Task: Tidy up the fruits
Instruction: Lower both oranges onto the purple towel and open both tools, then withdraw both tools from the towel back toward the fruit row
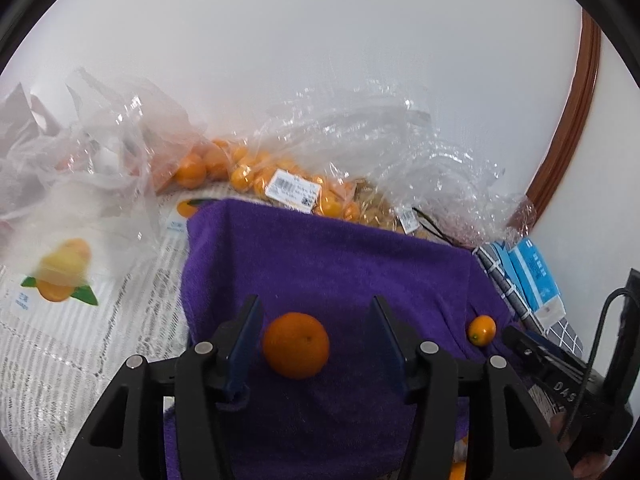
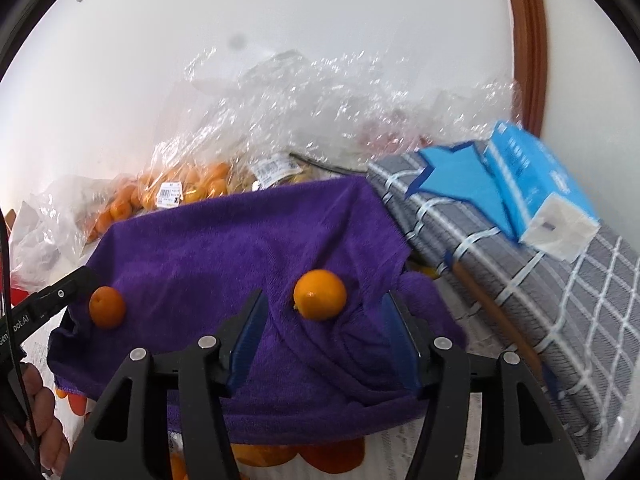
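Note:
A purple towel [image 1: 340,264] covers a raised surface; it also shows in the right wrist view [image 2: 224,240]. An orange [image 1: 296,345] rests on it between the fingers of my open left gripper [image 1: 316,320], not touching either. The same orange shows at the left of the right wrist view [image 2: 106,306]. A small kumquat-like fruit [image 2: 320,294] lies on the towel just ahead of my open right gripper [image 2: 326,312]; it also shows in the left wrist view [image 1: 482,330]. Clear bags of small oranges [image 1: 248,172] lie behind the towel.
Crumpled clear plastic [image 1: 392,136] lies against the white wall. A grey checked cloth [image 2: 540,264] with a blue tissue pack [image 2: 532,192] sits to the right. A printed fruit bag [image 1: 60,272] lies on the left. More oranges [image 2: 328,456] show below the towel's front edge.

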`<state>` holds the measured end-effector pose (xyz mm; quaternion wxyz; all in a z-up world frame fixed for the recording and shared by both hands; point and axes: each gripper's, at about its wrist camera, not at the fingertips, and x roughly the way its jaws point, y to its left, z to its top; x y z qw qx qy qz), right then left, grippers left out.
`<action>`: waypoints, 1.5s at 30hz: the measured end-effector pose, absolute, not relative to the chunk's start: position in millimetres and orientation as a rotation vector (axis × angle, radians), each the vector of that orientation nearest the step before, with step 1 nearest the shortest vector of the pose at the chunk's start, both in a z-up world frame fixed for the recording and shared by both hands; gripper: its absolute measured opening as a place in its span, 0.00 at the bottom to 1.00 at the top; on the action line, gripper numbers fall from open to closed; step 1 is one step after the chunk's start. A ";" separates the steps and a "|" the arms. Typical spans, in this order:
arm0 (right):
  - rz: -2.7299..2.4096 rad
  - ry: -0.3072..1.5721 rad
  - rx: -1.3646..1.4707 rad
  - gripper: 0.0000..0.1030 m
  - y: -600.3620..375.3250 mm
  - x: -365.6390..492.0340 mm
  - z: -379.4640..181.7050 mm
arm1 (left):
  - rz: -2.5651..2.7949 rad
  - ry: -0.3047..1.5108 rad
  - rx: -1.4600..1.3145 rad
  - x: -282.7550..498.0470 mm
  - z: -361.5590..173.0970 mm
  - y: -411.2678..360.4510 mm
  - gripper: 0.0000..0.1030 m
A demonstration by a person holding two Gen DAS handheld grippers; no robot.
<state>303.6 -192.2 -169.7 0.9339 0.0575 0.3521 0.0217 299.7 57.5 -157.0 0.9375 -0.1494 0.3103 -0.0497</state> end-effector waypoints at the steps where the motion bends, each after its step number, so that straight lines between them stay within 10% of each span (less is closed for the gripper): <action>1: 0.038 0.713 0.116 0.57 -192.9 301.8 -165.3 | -0.099 0.621 -0.303 298.0 -154.9 57.7 0.51; 21: 0.080 0.717 0.043 0.57 -192.8 182.5 -128.2 | -0.156 0.560 -0.221 238.5 -89.7 51.0 0.52; 45: 0.244 0.883 0.121 0.51 -156.3 208.1 -193.9 | -0.036 0.701 -0.343 183.2 -176.0 128.1 0.55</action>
